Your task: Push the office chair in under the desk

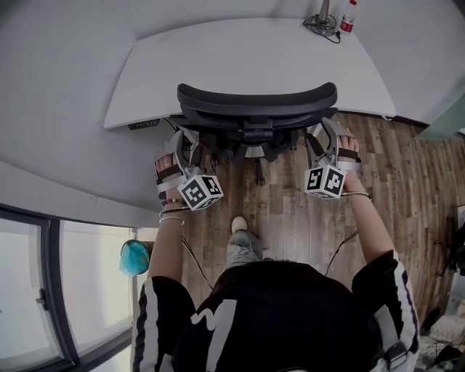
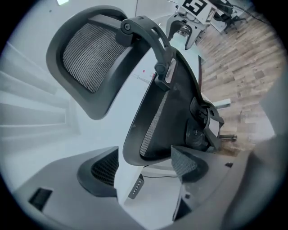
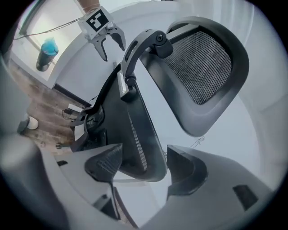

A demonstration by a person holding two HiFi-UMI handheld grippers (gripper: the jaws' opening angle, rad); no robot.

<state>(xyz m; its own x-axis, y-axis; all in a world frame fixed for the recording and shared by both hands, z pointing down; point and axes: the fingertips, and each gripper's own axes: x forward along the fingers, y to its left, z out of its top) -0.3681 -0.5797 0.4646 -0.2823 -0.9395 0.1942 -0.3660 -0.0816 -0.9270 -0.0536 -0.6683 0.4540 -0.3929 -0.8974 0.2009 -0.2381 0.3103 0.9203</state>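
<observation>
1. The left gripper (image 1: 183, 138) has its jaws spread apart, straddling the left side edge of the black mesh-backed office chair (image 1: 258, 100).
2. The right gripper (image 1: 328, 133) is likewise unclenched, and the chair's right side edge stands between its jaws.
3. Ahead of both grippers, the chair's seat is tucked beneath the white curved desk (image 1: 240, 54).
4. Beneath them lies brown wood-plank floor (image 1: 290, 218).

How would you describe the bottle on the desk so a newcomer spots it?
Start at the white desk. Follow its far edge toward the right corner, where a stand base with cables sits. The bottle stands just right of it, the only red-labelled thing there.
</observation>
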